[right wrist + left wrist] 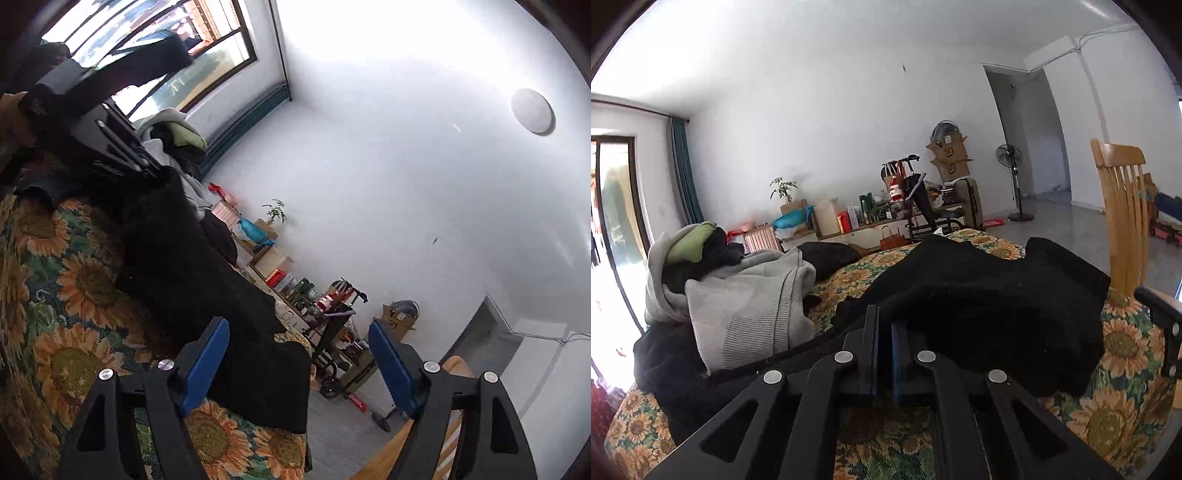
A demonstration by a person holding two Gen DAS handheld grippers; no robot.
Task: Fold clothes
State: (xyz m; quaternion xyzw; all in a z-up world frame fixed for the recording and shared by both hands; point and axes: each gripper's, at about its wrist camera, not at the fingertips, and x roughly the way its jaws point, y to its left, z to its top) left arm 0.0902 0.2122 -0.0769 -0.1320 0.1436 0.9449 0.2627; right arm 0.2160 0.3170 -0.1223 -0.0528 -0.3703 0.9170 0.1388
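**Left claw pinches black garment; right claw open beside it**

A black garment [979, 295] lies spread over a sunflower-patterned cover [1123, 347], its far edge draped toward the floor side. No container holds any clothing here. Two cardboard boxes [949, 157] stand stacked by the far wall; what is in them cannot be told.

The left claw [884, 321] points slightly downward over the cloth. Its jaws are pressed almost together, and a fold of the black garment appears pinched between them at the tips.

The right claw [299, 354] is rolled to one side, so the room looks tilted in its view. Its two blue pads [207, 362] stand wide apart. The garment's edge lies between and below them, but neither pad presses on it.

One pile [713, 273] of other clothes sits on the left of the cover: grey, green and dark pieces heaped together. One wooden chair [1123, 214] stands at the right edge.
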